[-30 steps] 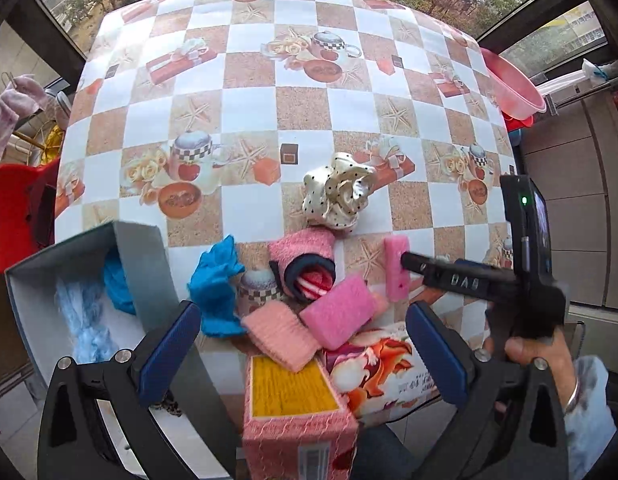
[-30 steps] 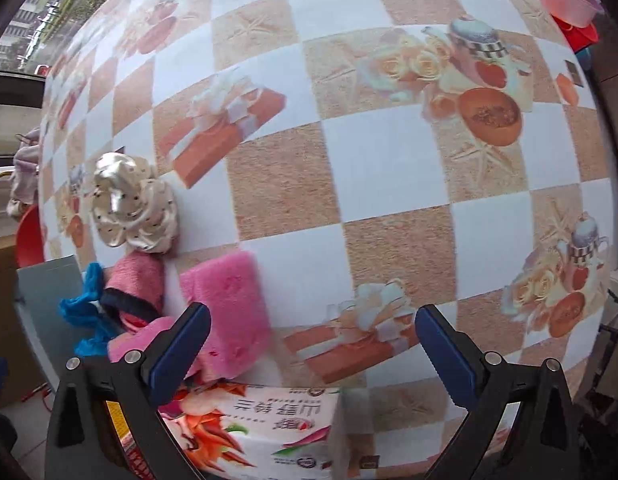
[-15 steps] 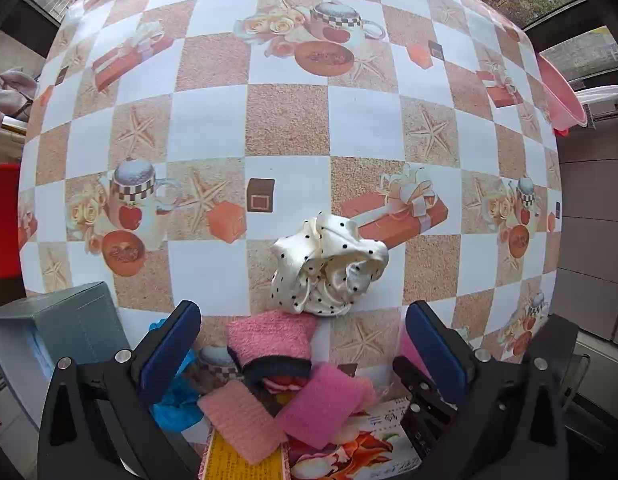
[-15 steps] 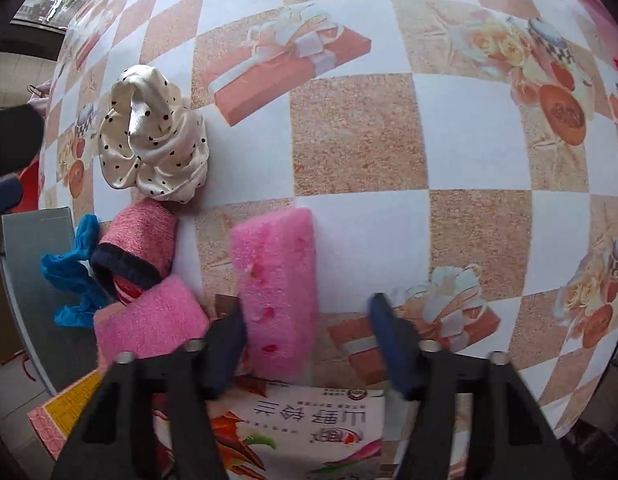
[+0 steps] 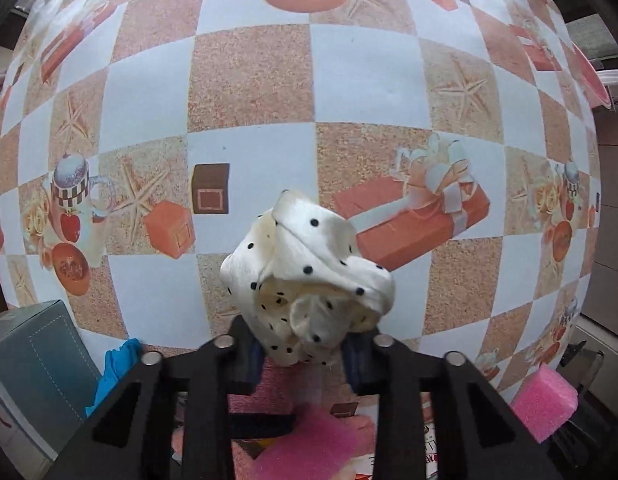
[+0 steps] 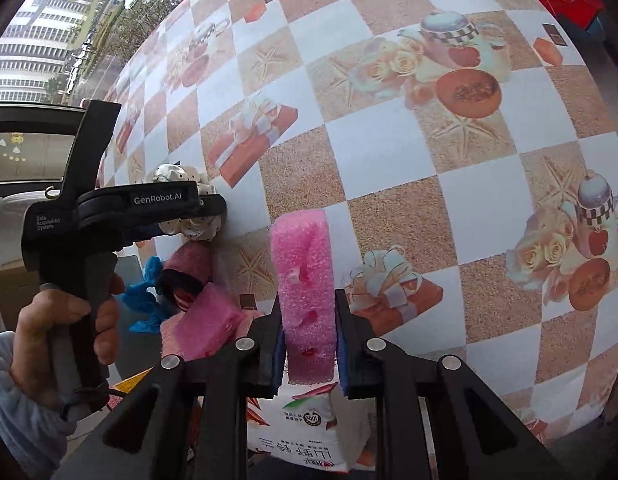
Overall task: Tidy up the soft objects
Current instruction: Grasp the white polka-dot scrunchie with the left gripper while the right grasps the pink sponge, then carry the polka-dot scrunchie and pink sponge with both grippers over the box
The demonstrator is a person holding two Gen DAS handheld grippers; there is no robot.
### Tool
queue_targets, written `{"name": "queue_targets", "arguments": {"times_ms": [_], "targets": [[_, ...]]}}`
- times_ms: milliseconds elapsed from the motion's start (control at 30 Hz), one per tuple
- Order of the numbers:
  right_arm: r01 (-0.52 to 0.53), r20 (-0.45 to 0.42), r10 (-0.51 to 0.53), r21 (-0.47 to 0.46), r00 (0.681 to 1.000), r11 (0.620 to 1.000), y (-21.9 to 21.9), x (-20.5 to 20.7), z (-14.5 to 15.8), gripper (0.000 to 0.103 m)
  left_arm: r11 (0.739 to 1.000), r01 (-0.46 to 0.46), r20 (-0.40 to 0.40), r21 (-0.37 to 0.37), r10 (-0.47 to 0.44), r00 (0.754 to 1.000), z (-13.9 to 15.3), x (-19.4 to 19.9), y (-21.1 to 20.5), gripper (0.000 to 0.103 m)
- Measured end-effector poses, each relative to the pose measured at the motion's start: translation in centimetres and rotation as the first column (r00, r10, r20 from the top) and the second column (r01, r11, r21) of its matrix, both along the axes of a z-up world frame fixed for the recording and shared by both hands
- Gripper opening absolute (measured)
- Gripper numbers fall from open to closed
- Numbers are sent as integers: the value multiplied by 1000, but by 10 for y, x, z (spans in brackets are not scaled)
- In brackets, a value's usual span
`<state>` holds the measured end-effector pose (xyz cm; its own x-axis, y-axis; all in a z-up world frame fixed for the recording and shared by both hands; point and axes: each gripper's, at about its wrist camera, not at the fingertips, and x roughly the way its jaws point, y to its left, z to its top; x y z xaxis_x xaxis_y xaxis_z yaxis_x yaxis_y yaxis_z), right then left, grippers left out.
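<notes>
My left gripper [image 5: 303, 354] is shut on a cream polka-dot scrunchie [image 5: 309, 280] over the checked tablecloth. It also shows in the right wrist view [image 6: 197, 216], held by the left gripper's black body [image 6: 121, 208]. My right gripper [image 6: 307, 344] is shut on a pink foam sponge [image 6: 305, 280], which stands upright between the jaws. That sponge shows at the lower right of the left wrist view [image 5: 545, 404]. A rolled pink towel [image 6: 189, 260], another pink sponge [image 6: 207, 320] and blue cloth [image 6: 143, 304] lie near the table's front edge.
A grey box [image 5: 37, 368] stands at the lower left, with blue cloth [image 5: 113, 372] beside it. A printed packet [image 6: 309, 432] lies under my right gripper. A pink basin [image 5: 593, 76] sits at the table's far right edge.
Both grippers have closed: the left moved forward onto the scrunchie and shut on it, the right shut on the pink sponge and lifted it upright.
</notes>
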<state>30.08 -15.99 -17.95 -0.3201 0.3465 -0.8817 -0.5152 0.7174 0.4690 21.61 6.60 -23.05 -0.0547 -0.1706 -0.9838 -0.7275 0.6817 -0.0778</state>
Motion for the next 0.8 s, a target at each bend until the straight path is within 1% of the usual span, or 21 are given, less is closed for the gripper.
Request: {"name": "queue_targets", "arguments": {"times_ms": [133,233,300,367,433,533,667,800], "targets": [[18,14,-19,17,1000,1000,7,-7,7,22,995,55,78,82,-61,995,26,-1,-6,28],[13,30,-13,21,999,1000,0,-11,15,22,992,64,146,111,-80,986,51,-6,-11,28],[6,40,-6,23,999,1000,11,-22,14,22,990,64,187,123,-87,979,68,-13,-14,28],[2,40,-3,30,999,1000,13,-26,19,22,990,61,222,128,-88,971,86,-19,-17,28],[-3,46,1,39,999,999,15,-31,26,22,987,60,250,150,-96,963,103,-32,-23,28],[-13,56,10,52,998,999,17,-39,36,22,985,68,276,159,-111,955,126,-41,-35,28],[-16,55,12,64,998,998,19,-51,47,22,981,78,298,180,-129,946,151,-67,-43,28],[-37,83,32,59,996,998,20,-66,58,22,976,88,318,200,-150,936,171,-96,-55,28]]}}
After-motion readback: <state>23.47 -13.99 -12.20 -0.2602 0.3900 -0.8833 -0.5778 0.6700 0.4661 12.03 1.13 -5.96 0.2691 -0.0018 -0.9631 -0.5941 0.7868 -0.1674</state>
